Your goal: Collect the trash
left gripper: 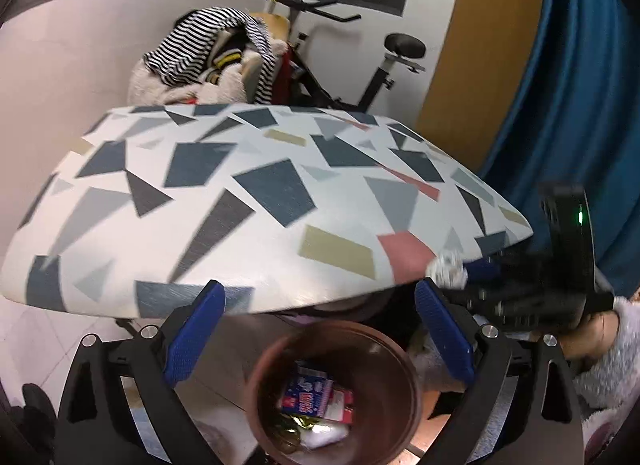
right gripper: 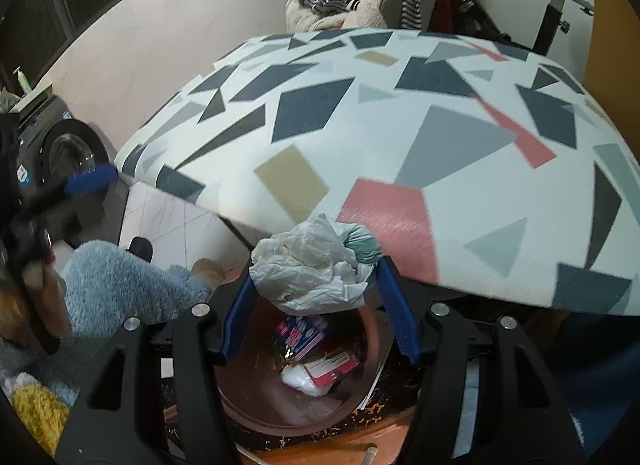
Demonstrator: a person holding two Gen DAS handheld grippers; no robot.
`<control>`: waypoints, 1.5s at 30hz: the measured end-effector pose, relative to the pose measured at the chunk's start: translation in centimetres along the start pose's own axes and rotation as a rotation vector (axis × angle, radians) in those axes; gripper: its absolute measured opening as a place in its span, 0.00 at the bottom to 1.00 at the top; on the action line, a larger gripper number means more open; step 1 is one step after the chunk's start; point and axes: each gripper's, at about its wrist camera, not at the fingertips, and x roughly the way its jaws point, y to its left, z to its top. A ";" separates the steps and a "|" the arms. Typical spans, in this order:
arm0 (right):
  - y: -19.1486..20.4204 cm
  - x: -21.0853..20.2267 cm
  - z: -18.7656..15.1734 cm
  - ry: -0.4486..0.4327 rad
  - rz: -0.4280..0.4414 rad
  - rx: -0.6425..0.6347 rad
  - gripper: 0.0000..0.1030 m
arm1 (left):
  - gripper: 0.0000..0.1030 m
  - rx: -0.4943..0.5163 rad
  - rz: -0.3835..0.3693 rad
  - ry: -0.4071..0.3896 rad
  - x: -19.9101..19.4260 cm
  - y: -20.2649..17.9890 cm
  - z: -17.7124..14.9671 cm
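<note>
Table (right gripper: 400,125): geometric-patterned top, bare | Bin (right gripper: 256,409): brown, below table's near edge, holds wrappers | Left gripper (left gripper: 320,329): above bin, jaws wide, nothing between | Right gripper (right gripper: 316,305): clamped on crumpled plastic bag (right gripper: 308,265), directly over bin mouth

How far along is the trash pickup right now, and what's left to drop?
Done: the brown bin already holds a blue printed packet, a red-and-white wrapper and a white wad. In hand: the right claw grips a crumpled plastic bag directly over the bin. The left claw is open and empty. Left: release the bag. The patterned tabletop shows no more trash.
</note>
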 end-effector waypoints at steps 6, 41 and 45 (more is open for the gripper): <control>1.5 1.7 -1.3 0.053 0.017 -0.029 0.59 | 0.93 0.000 0.046 -0.021 -1.0 1.0 0.4; 2.0 -6.5 5.1 -0.197 -0.146 -0.036 0.94 | 0.94 0.087 0.274 -0.183 -4.9 -1.1 7.4; 1.7 -9.3 6.9 -0.257 -0.170 -0.046 0.94 | 0.94 0.108 0.290 -0.231 -6.5 -2.2 9.2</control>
